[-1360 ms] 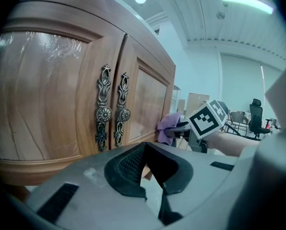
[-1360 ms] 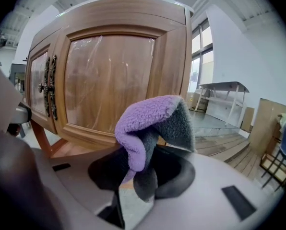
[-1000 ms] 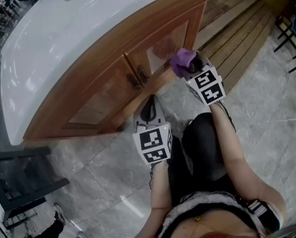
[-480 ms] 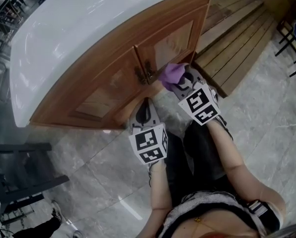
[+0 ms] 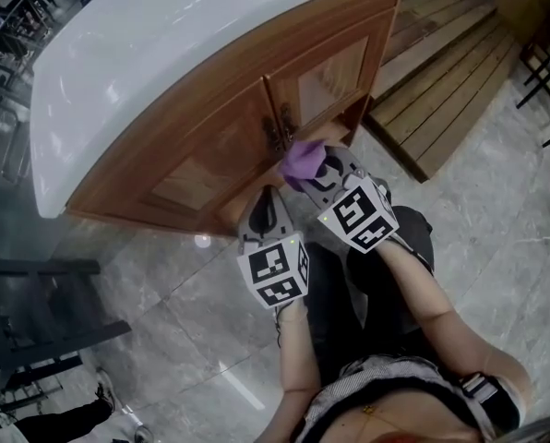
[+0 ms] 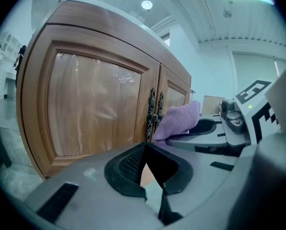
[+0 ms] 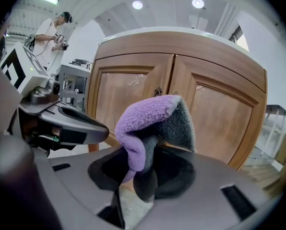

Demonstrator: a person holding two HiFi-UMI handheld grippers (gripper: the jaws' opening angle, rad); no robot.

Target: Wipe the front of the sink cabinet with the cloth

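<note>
Cloth at the cabinet doors, held in the right gripper.

The right gripper [image 5: 317, 168] is clamped on a folded cloth [image 5: 302, 159], purple on one face and grey on the other, which stands up out of its jaws. The cloth is at the front of the wooden cabinet [image 5: 210, 146], where the two doors meet, just below the dark ornate handles [image 5: 282, 132]. Whether it presses on the wood cannot be told. The left gripper [image 5: 268, 209] hangs lower, beside the right one, jaws together with nothing between them, pointing at the left door. Each gripper's cube [image 5: 277, 270] bears black-and-white square markers. A white countertop [image 5: 146, 44] tops the cabinet. The floor [image 5: 164, 321] is grey marble.
</note>
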